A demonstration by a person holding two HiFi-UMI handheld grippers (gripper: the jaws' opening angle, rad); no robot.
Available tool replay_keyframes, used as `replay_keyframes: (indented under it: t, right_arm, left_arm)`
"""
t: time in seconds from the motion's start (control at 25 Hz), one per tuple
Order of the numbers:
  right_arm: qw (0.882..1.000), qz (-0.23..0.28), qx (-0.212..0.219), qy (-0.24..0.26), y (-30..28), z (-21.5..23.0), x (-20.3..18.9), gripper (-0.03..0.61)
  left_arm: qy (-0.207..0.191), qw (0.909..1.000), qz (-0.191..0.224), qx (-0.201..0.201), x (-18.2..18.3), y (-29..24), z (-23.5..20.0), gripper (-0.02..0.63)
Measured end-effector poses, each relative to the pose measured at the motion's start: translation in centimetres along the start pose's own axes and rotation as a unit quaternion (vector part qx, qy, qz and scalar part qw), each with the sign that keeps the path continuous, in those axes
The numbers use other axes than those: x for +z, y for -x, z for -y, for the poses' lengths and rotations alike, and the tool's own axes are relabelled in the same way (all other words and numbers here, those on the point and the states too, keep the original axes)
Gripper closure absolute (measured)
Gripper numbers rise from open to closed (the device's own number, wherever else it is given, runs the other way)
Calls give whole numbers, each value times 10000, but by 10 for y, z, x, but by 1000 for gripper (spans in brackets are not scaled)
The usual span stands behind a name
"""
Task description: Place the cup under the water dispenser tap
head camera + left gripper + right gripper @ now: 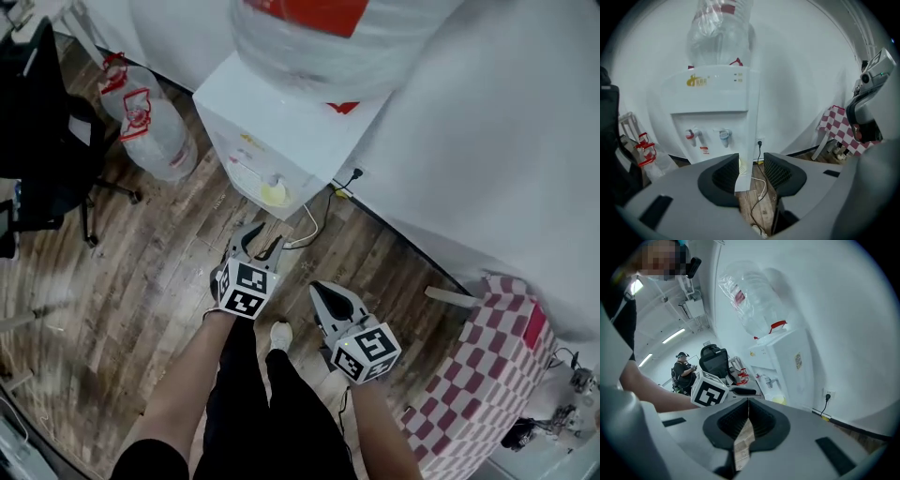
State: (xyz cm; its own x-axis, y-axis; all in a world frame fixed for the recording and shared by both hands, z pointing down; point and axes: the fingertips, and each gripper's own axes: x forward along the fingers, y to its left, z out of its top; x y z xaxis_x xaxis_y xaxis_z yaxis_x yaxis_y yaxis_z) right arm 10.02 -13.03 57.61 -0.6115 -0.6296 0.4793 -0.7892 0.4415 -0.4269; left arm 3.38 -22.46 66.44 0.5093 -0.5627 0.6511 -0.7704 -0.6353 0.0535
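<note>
Wood floor (141, 281), white dispenser (281, 122) ahead. L gripper (261, 242) hanging apart, empty; R gripper (325, 295) sitting closed, empty. Just beyond L, yellow cup (273, 192) looking light, crushable: grip mid-wall, gently.

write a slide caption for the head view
Left gripper open and right gripper shut, both empty, held before a water dispenser with a yellow cup in its tap recess.
</note>
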Motion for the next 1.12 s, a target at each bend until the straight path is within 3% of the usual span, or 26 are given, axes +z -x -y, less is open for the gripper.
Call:
replay_keyframes:
  t: [0.24, 0.4, 0.76, 1.12]
  right_arm:
    - [9998, 56, 147, 100, 40, -27, 6, 556]
    - [9993, 206, 270, 172, 65, -49, 14, 557]
    - [9972, 262, 511, 483, 123, -67, 12, 557]
    - [9920, 560, 789, 809, 161, -107, 31, 557]
  left_arm:
    - [96, 9993, 122, 343, 25, 61, 21, 539]
    - [146, 9983, 214, 531, 35, 103, 40, 573]
    - [385, 9935, 485, 957, 51, 187, 85, 593]
    - [834, 9885, 805, 973, 41, 269, 111, 598]
